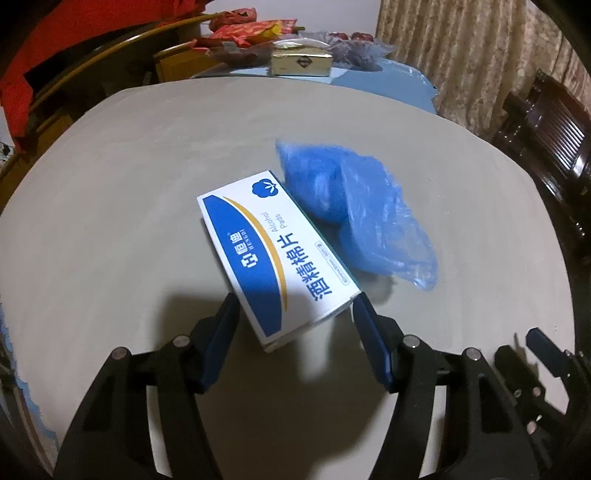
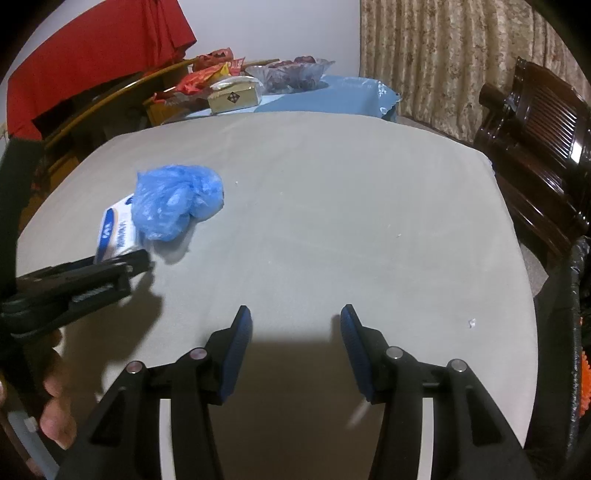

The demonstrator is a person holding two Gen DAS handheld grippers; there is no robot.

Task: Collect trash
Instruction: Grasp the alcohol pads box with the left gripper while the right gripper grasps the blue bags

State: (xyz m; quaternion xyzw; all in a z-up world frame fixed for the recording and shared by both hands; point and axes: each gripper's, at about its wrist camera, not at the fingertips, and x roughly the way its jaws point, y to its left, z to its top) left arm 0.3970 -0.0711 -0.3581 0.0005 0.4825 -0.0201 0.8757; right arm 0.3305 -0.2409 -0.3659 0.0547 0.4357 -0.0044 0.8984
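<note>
A white and blue alcohol-pads box [image 1: 275, 251] lies tilted on the grey table [image 1: 110, 229], its near end between the fingers of my left gripper [image 1: 295, 308]. The jaws stand wide, touching or nearly touching the box's near corners; I cannot tell whether they grip it. A crumpled blue plastic bag [image 1: 354, 210] lies against the box's far right side. In the right wrist view the bag [image 2: 177, 205] and box [image 2: 116, 230] sit at the left, with the left gripper [image 2: 122, 269] beside them. My right gripper [image 2: 295, 321] is open and empty over bare table.
A gold box [image 1: 301, 61], red packets [image 1: 251, 31] and plastic bags sit on a blue-covered table [image 1: 391, 79] behind. A dark wooden chair [image 2: 535, 147] stands at the right, a curtain [image 2: 443, 55] behind it. Small white scraps [image 2: 471, 323] lie on the table's right side.
</note>
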